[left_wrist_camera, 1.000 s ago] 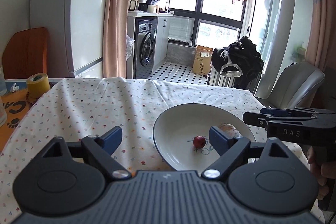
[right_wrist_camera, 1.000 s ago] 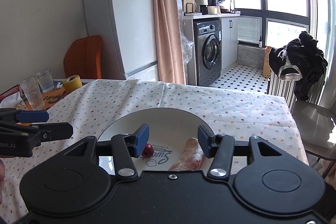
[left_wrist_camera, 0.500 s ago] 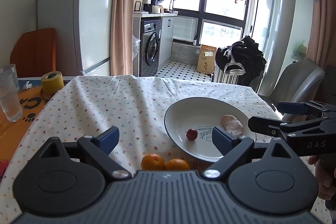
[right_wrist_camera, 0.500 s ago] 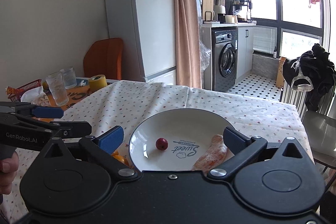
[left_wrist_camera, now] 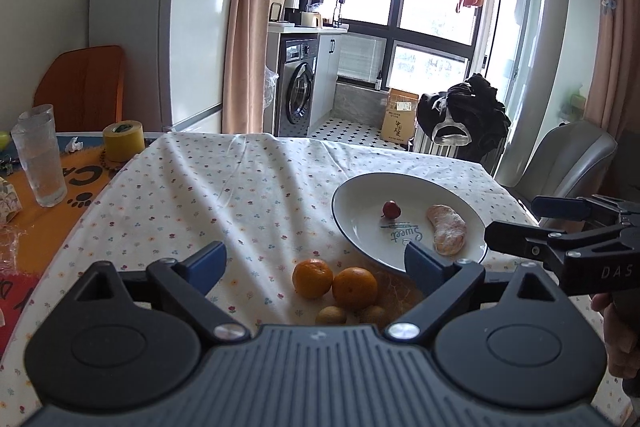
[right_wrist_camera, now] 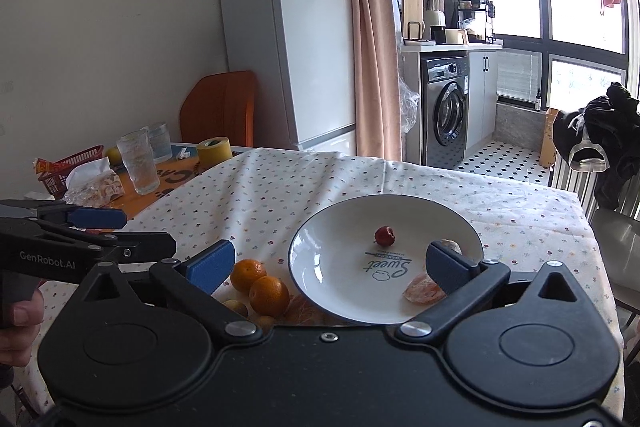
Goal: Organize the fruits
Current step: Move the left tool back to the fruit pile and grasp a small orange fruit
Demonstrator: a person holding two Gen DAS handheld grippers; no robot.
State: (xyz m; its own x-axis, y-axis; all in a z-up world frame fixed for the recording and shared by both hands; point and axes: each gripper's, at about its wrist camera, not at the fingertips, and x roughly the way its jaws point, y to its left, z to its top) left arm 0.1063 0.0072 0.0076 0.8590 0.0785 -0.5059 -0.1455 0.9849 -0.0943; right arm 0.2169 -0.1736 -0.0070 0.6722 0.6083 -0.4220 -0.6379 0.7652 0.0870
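Since a second ago both grippers have drawn back and risen from the plate [left_wrist_camera: 472, 215], bringing two oranges into view. The left gripper [left_wrist_camera: 312, 261] and right gripper [right_wrist_camera: 344, 261] both hang above the table with jaws wide and empty, level and pointing forward. A small red fruit [left_wrist_camera: 391, 209] and a peeled segment [left_wrist_camera: 447, 228] lie inside the plate; one orange [left_wrist_camera: 312, 277] and another orange [left_wrist_camera: 355, 287], touching, sit on the tablecloth [left_wrist_camera: 240, 195] just beside the plate's near rim, with small brown fruits [left_wrist_camera: 331, 315] nearer still. Next, probably, an orange: straddle it squarely at its widest and close gently so it cannot roll.
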